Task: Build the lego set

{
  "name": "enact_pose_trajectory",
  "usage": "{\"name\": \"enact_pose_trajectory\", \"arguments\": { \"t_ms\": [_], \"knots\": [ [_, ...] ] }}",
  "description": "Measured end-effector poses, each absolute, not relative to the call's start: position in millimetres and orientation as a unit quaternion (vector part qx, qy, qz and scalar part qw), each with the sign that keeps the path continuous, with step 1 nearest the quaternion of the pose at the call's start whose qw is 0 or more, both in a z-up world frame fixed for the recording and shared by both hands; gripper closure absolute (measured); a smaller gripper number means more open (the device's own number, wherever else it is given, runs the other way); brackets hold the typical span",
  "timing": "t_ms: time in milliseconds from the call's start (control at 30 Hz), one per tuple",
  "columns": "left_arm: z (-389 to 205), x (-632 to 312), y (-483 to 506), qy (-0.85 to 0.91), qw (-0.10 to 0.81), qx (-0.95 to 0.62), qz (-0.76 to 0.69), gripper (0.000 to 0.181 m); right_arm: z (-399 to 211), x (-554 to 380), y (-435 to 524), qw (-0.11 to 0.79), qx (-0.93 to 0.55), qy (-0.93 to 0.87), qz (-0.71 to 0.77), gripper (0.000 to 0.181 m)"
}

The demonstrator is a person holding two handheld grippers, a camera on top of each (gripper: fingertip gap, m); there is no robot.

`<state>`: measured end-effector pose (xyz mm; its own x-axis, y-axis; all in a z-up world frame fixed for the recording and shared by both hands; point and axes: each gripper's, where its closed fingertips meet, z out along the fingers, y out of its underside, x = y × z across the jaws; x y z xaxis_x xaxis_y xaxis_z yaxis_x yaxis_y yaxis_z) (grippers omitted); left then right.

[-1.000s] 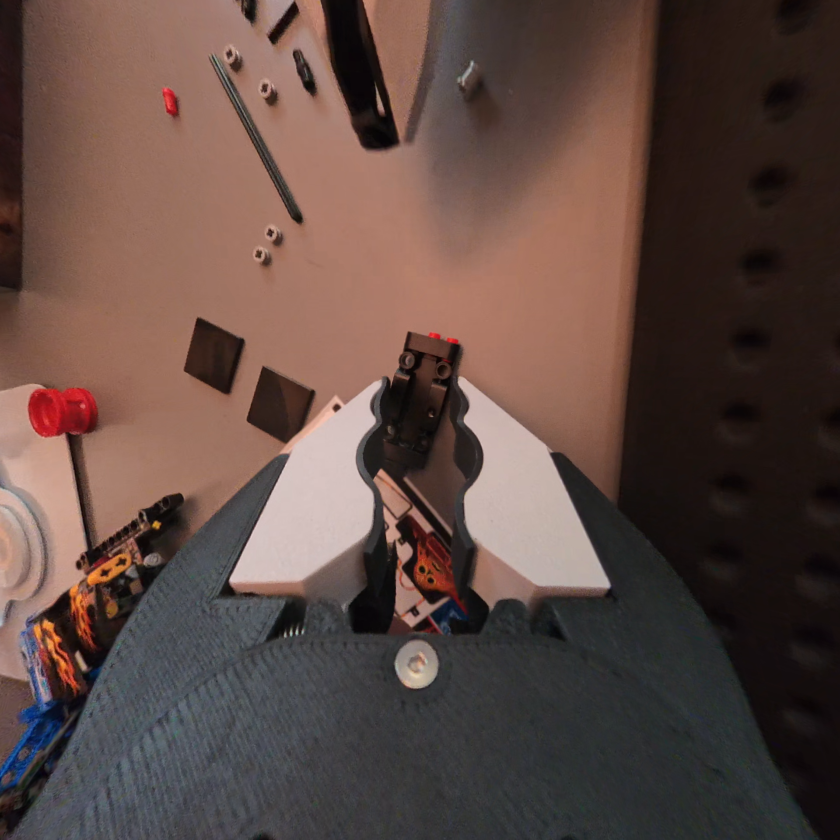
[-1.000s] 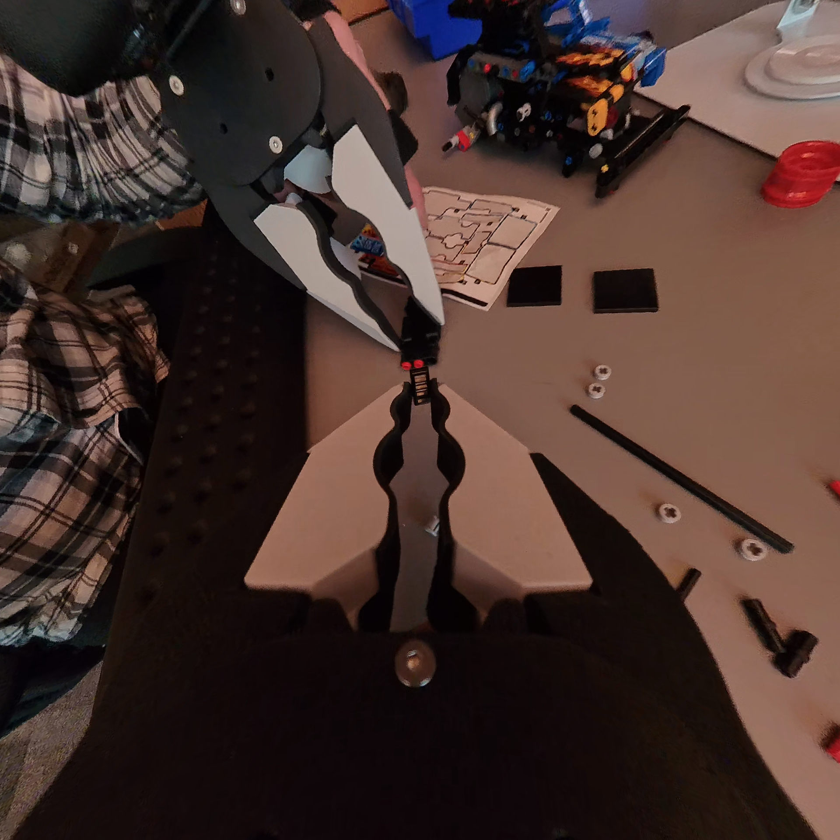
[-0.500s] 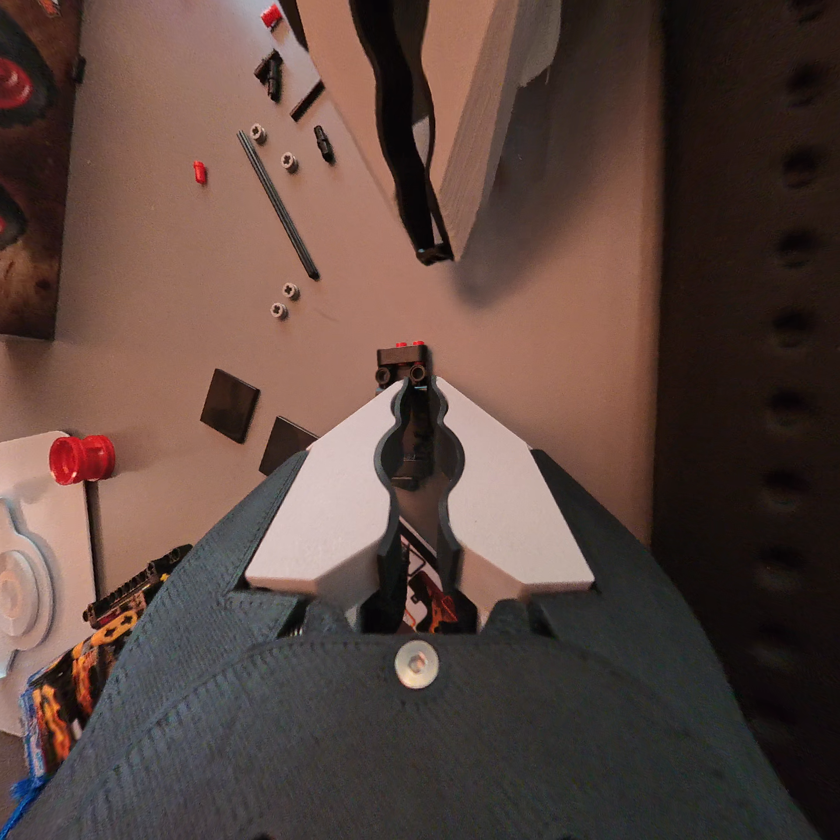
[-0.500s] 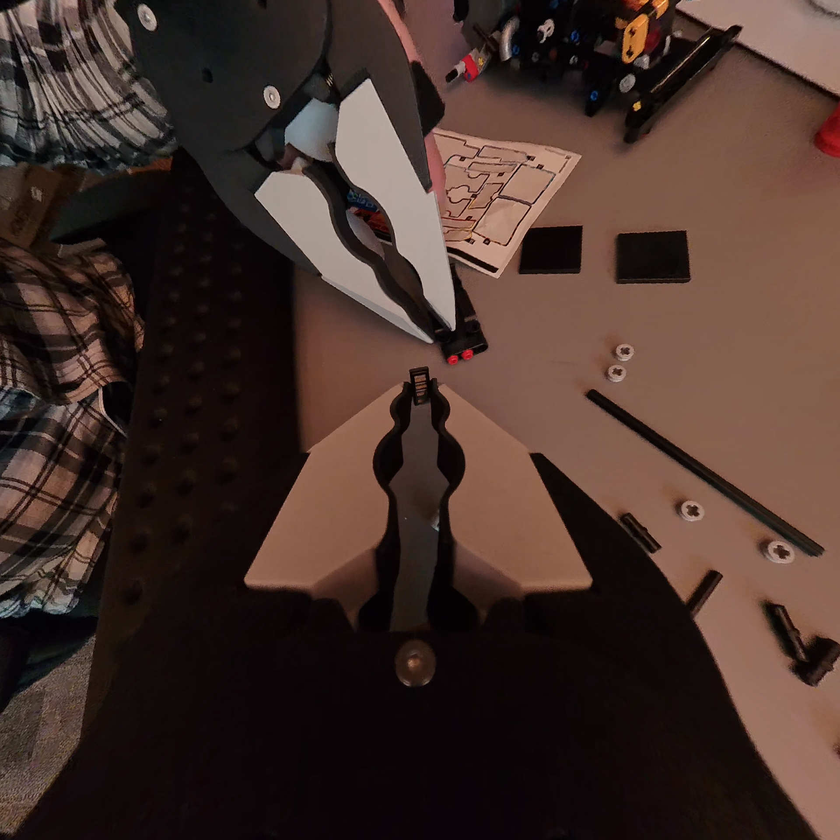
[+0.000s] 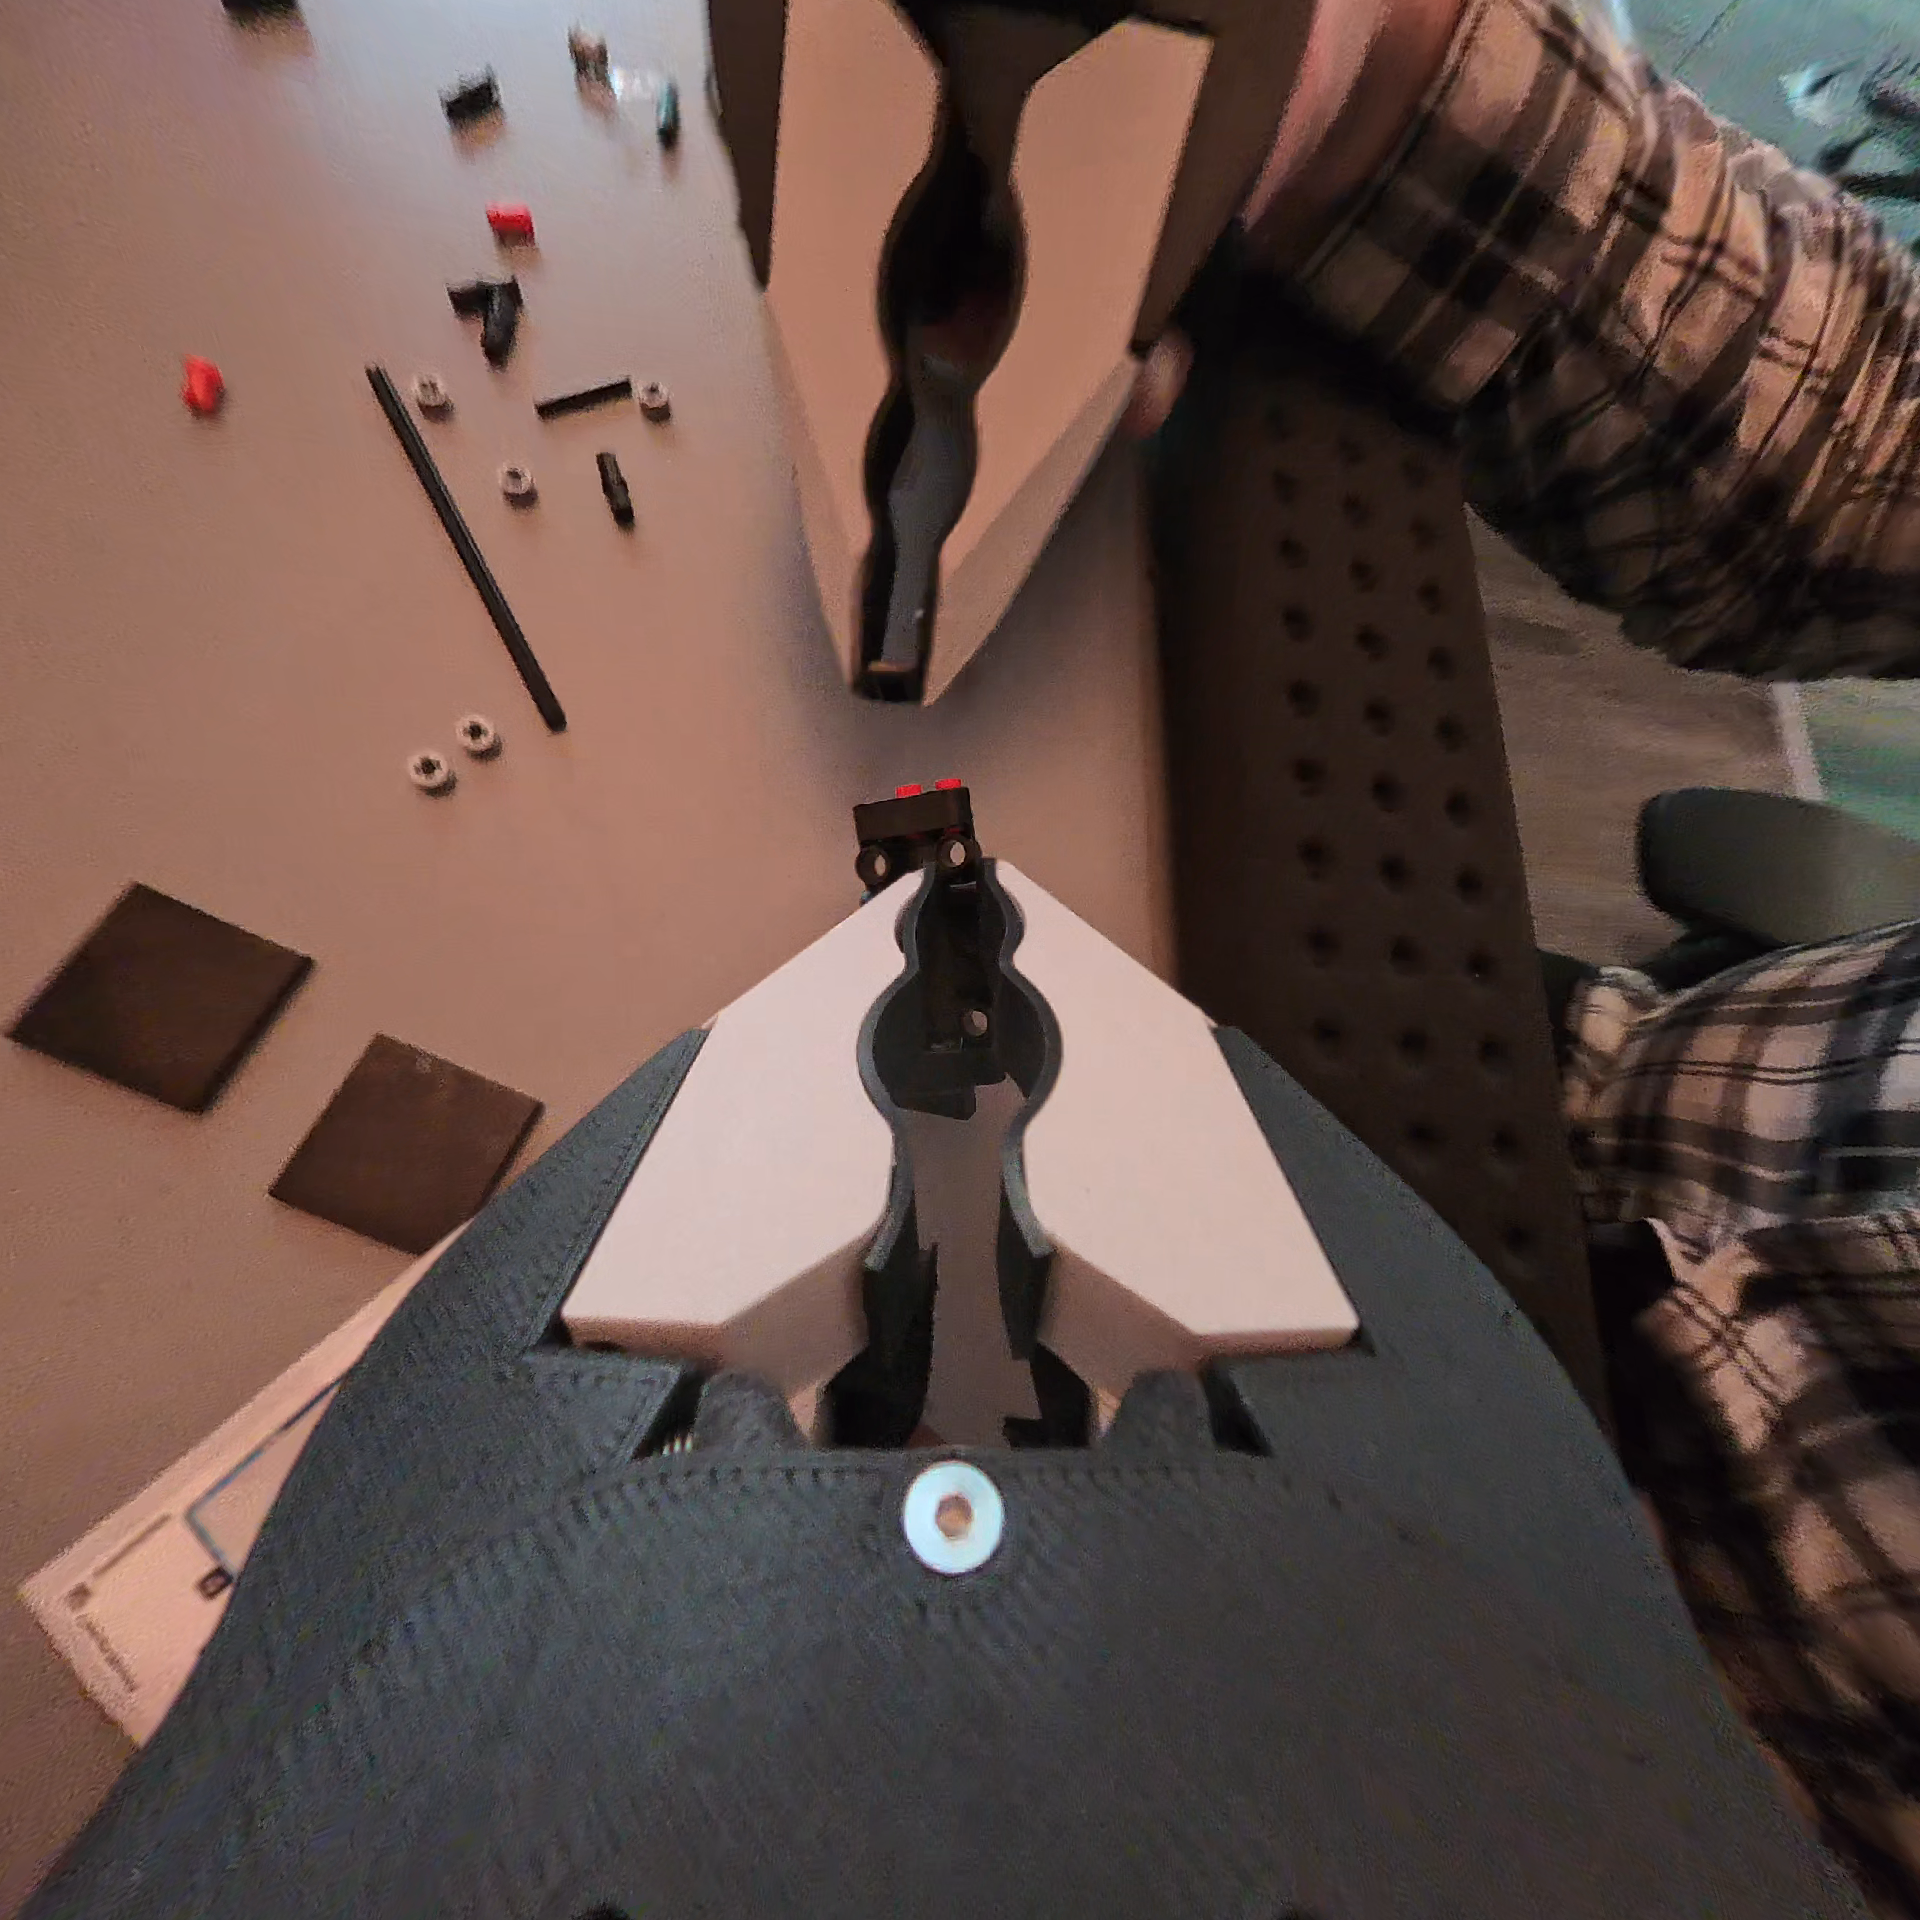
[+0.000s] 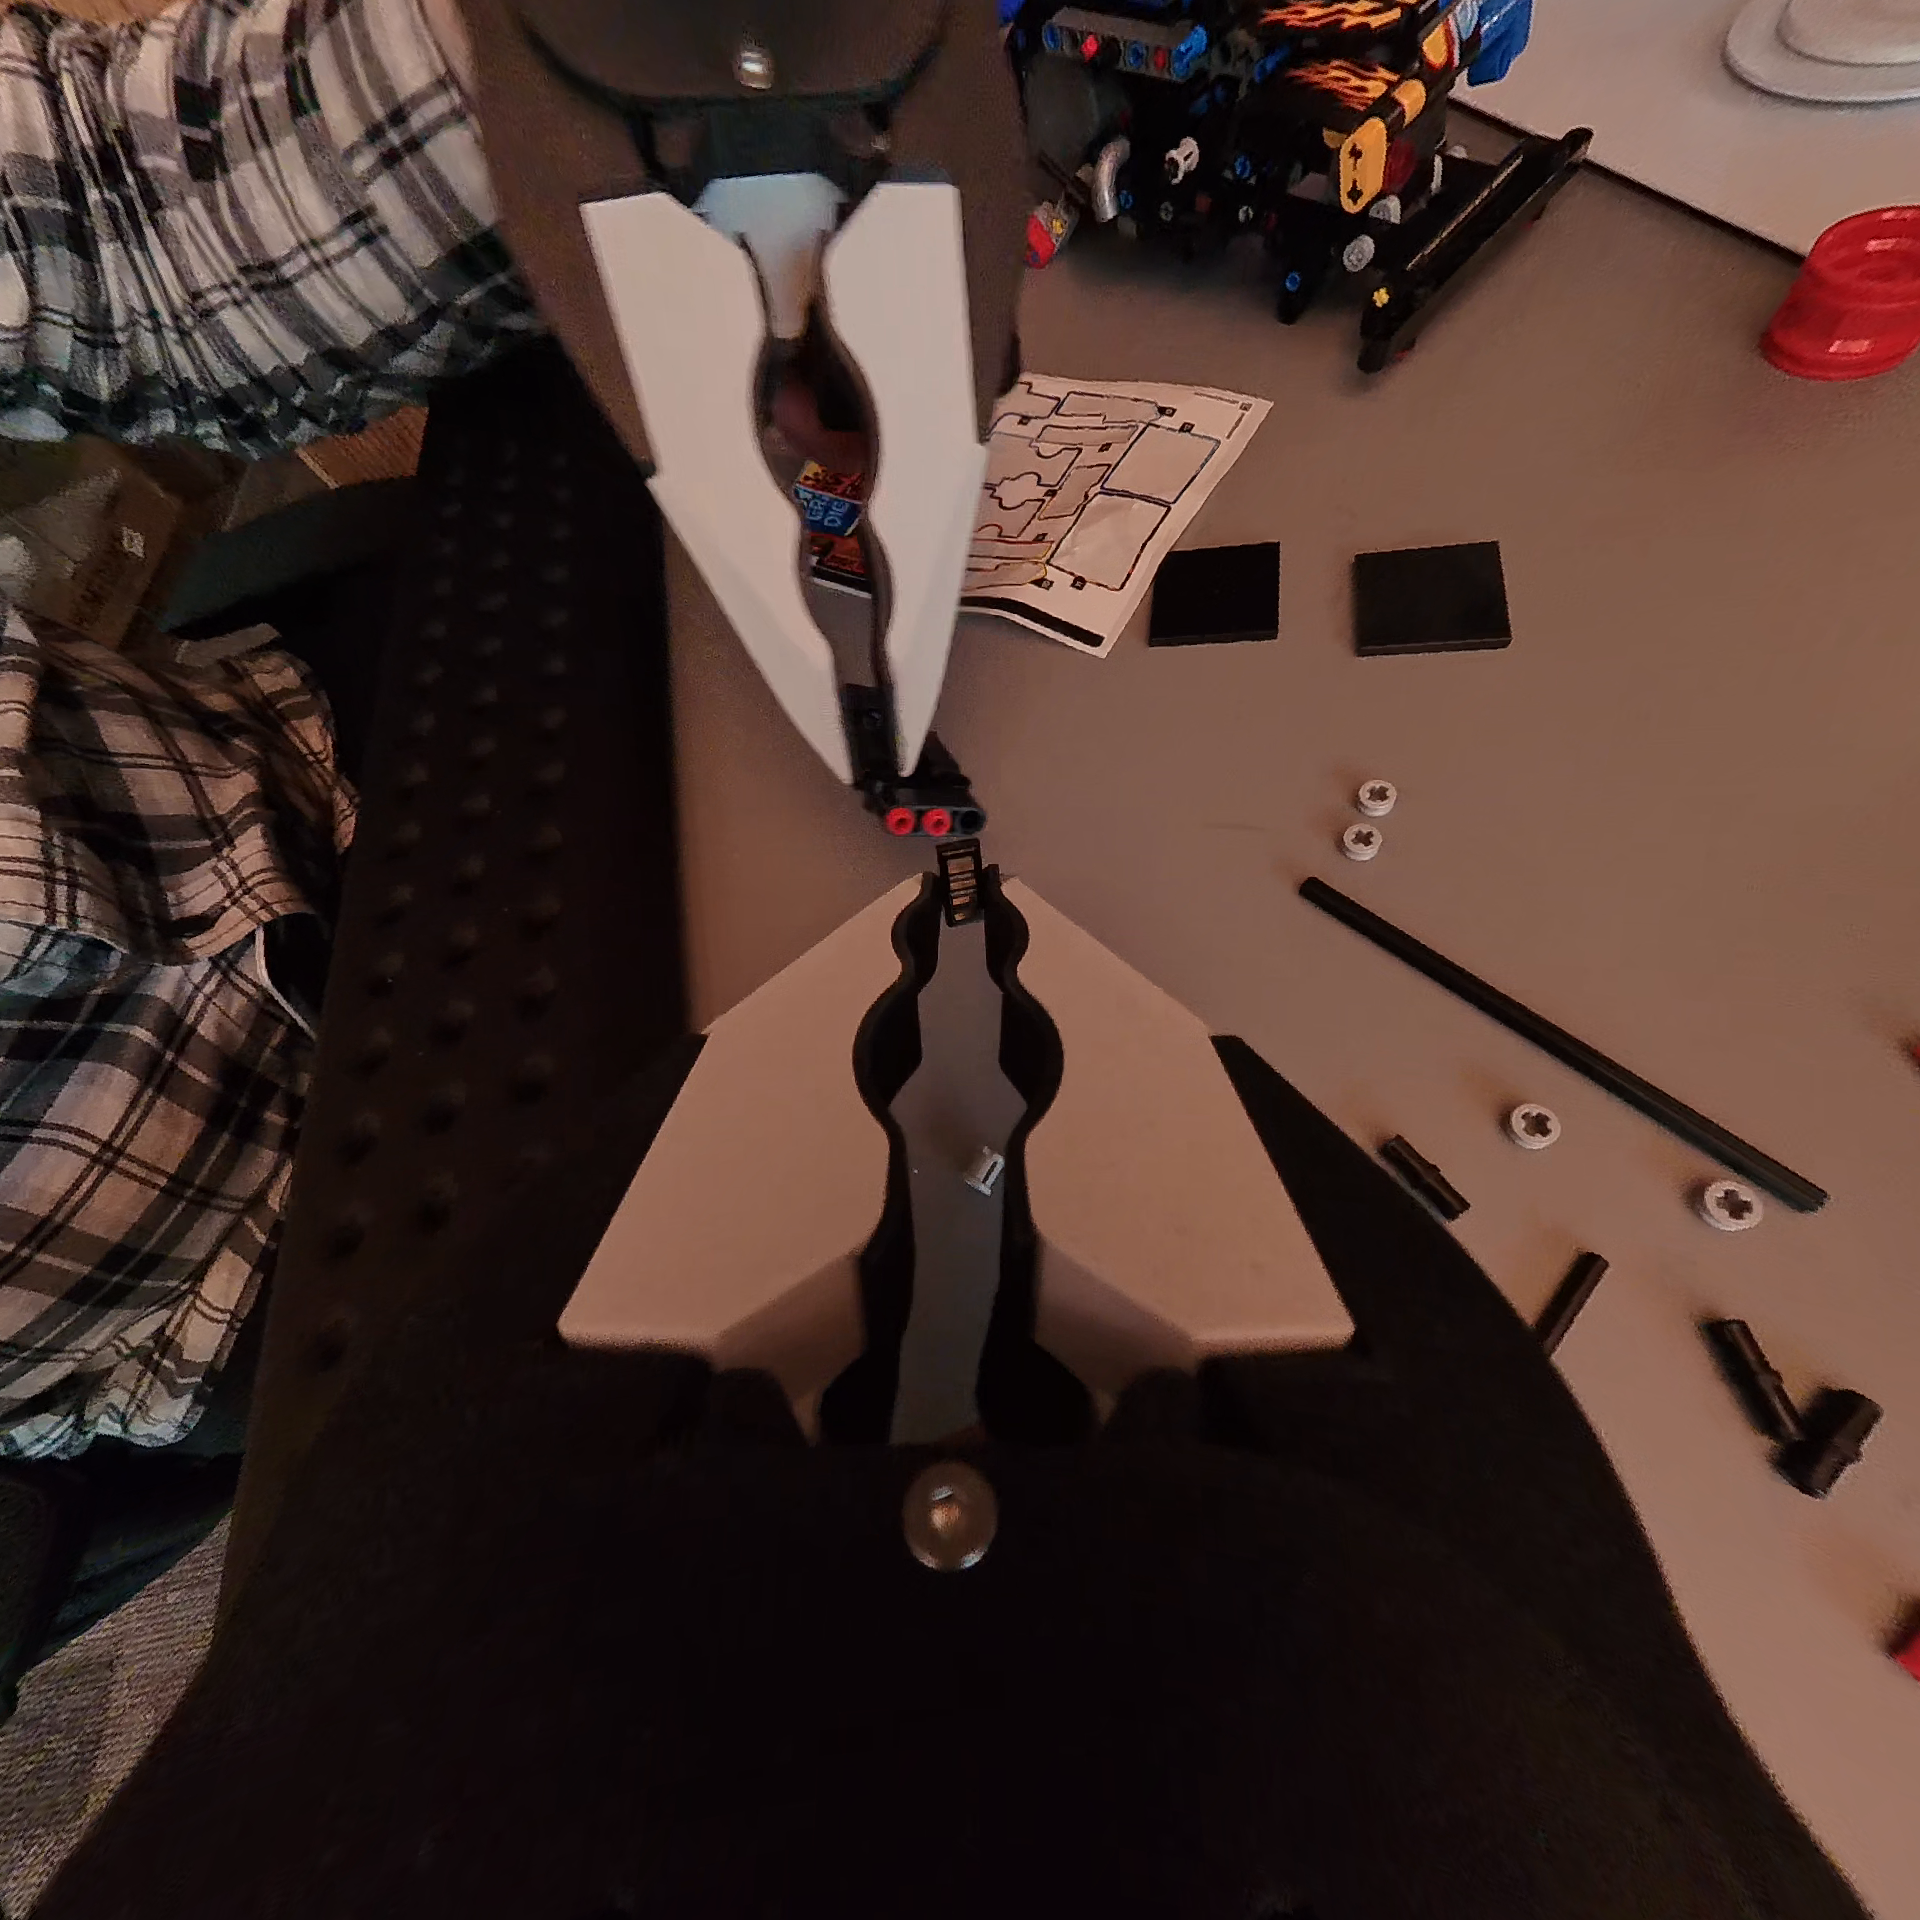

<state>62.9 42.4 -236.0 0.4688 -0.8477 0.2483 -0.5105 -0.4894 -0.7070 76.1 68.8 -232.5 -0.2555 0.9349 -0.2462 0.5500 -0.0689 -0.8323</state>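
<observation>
Your left tongs (image 5: 948, 868) are clamped on a black beam assembly (image 5: 914, 821) with two red pins at its tip; your right tongs (image 6: 961, 888) pinch a small black ribbed piece (image 6: 960, 881), just short of those pins. Beyond the assembly on the counter (image 6: 1455, 831): a long black axle (image 6: 1558, 1044), grey bushes (image 6: 1368, 818), two black square tiles (image 6: 1432, 597), a sticker sheet (image 6: 1112, 509) and the part-built truck (image 6: 1278, 135).

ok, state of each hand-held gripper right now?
Left hand-held gripper: shut on the black assembly with two red pins.
Right hand-held gripper: shut on a small black ribbed piece.
</observation>
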Motion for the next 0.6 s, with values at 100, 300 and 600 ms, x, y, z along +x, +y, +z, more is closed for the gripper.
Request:
{"name": "enact_pose_trajectory", "arguments": {
  "t_ms": [100,300,600],
  "knots": [
    [-252,48,56,0.373,0.241,-0.839,-0.313,0.175,-235,77,69,0.206,-0.575,-0.649,0.453,0.175],
    [-246,40,68,0.341,0.252,-0.842,-0.332,0.175,-233,77,70,0.211,-0.573,-0.649,0.453,0.175],
    [-242,53,52,0.376,0.235,-0.823,-0.354,0.175,-234,78,71,0.213,-0.575,-0.649,0.449,0.175]
  ]
}}
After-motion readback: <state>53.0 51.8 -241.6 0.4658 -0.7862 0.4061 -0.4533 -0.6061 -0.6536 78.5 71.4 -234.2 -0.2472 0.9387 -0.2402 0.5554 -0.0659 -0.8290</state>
